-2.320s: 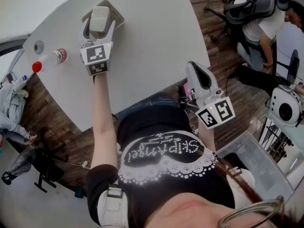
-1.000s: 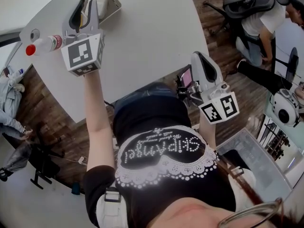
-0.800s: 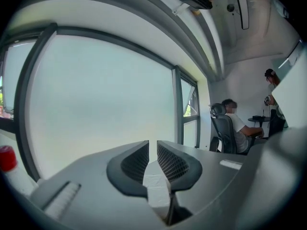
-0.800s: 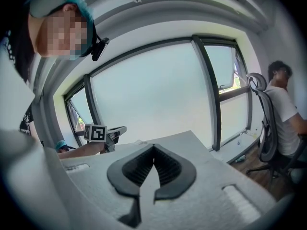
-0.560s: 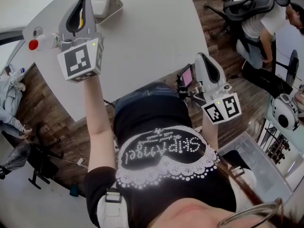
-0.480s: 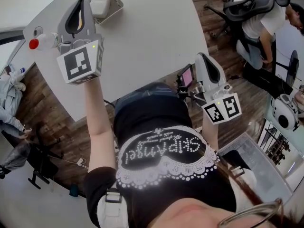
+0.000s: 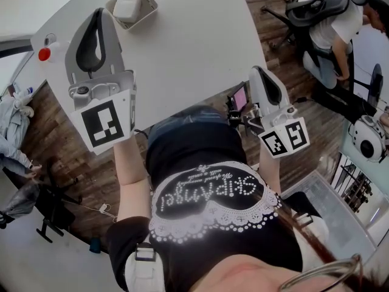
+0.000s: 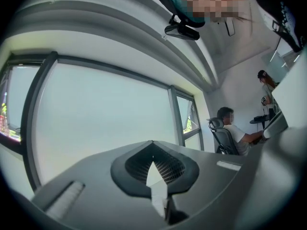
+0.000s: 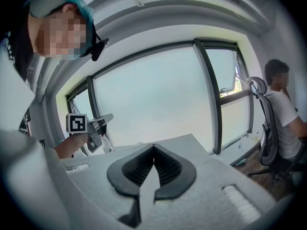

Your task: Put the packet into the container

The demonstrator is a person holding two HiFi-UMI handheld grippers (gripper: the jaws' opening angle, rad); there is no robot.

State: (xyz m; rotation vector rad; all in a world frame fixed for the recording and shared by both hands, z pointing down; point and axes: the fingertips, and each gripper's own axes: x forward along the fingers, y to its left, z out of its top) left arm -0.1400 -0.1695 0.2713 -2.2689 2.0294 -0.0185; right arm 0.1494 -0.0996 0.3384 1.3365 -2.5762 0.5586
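Note:
The white packet (image 7: pixel 127 3) lies inside the small grey container (image 7: pixel 146 6) at the far side of the white table (image 7: pixel 182 53). My left gripper (image 7: pixel 97 12) is held high above the table's left part, apart from the container, pointing level. Its jaws are shut with nothing between them; in the left gripper view the left gripper (image 8: pixel 152 145) faces only windows. My right gripper (image 7: pixel 258 72) hangs off the table's near right edge, shut and empty; in the right gripper view the right gripper (image 9: pixel 153 147) has its jaws meeting. The left gripper (image 9: pixel 88 126) also shows there.
A clear bottle with a red cap (image 7: pixel 44 53) lies at the table's left edge, partly hidden behind my left gripper. A person sits in an office chair (image 7: pixel 331 29) at the far right. A clear bin (image 7: pixel 328 205) stands on the floor at right.
My left gripper has risen from beside the container toward the camera, and its jaws have shut empty. The packet stays in the container. The right gripper has kept still.

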